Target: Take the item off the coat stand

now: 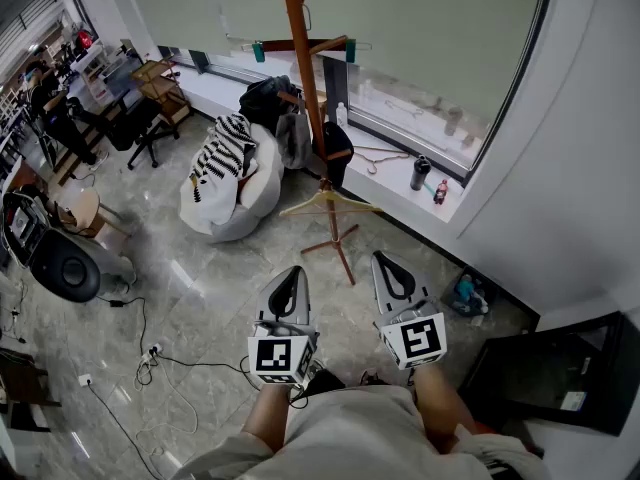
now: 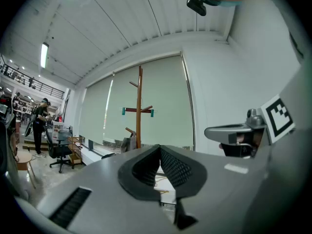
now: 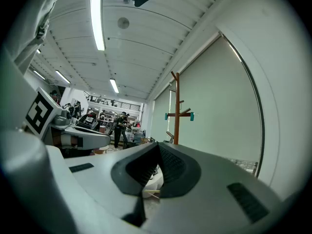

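Both pairs of jaws clenched empty, we should open the left gripper (image 1: pixel 291 273) and right gripper (image 1: pixel 386 260) before reaching the garments (image 1: pixel 293 138) hanging on the coat stand (image 1: pixel 298 38) at upper centre.

Glossy grey tiled floor (image 1: pixel 200 298); white wall (image 1: pixel 570 188); wide window (image 1: pixel 430 38), blind (image 2: pixel 165 101) lowered; white beanbag (image 1: pixel 252 186); black office chair (image 1: pixel 148 128); ceiling strip lights (image 3: pixel 97 21).

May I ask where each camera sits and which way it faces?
Head view: on the head, steeply down at the tall brown wooden coat stand; forearms, left gripper, right gripper show.
Left gripper view: on that gripper, level toward the stand; its shut jaws show.
Right gripper view: the same, from the right gripper.
Shared: the stand.
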Action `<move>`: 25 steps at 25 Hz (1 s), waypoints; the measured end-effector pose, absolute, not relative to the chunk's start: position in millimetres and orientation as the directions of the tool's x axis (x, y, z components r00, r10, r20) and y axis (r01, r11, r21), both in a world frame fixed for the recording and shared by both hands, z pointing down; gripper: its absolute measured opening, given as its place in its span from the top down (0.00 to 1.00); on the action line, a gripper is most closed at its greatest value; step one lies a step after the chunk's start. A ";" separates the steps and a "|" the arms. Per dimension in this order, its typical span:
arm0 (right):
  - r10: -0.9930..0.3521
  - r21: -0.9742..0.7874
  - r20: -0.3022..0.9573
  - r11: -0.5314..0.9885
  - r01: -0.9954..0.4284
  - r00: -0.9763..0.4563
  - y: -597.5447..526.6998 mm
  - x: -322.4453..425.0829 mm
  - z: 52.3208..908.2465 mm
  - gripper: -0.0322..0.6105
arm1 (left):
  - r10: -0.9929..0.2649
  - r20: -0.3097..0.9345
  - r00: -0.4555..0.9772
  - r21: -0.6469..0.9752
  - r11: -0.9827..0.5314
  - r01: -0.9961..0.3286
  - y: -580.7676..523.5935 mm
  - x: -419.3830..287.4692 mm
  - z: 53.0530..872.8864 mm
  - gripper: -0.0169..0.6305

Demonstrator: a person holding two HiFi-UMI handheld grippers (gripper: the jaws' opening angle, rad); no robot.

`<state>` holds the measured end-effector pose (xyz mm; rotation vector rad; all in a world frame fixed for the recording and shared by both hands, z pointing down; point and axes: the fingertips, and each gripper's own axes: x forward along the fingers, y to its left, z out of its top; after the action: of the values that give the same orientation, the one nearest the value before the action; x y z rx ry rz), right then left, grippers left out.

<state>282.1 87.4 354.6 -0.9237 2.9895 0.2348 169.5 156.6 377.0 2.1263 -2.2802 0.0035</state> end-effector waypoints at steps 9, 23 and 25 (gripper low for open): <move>-0.560 0.104 -0.047 0.821 -0.561 -0.827 88.2 271.3 359.9 0.94 | -0.996 0.061 -0.063 0.032 0.066 -0.997 157.7 162.4 386.1 0.96; -0.533 0.148 -0.051 0.832 -0.534 -0.845 102.9 209.9 349.8 0.94 | -0.998 0.023 -0.056 0.052 0.057 -0.997 164.4 109.6 383.4 0.96; -0.531 0.147 -0.051 0.834 -0.532 -0.846 105.4 195.6 350.7 0.94 | -0.998 0.038 -0.058 0.052 0.060 -0.997 168.9 94.9 387.7 0.96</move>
<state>195.6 105.4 350.7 -0.8701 3.0001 0.2447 94.9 168.9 387.7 2.1119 -2.2398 -0.0186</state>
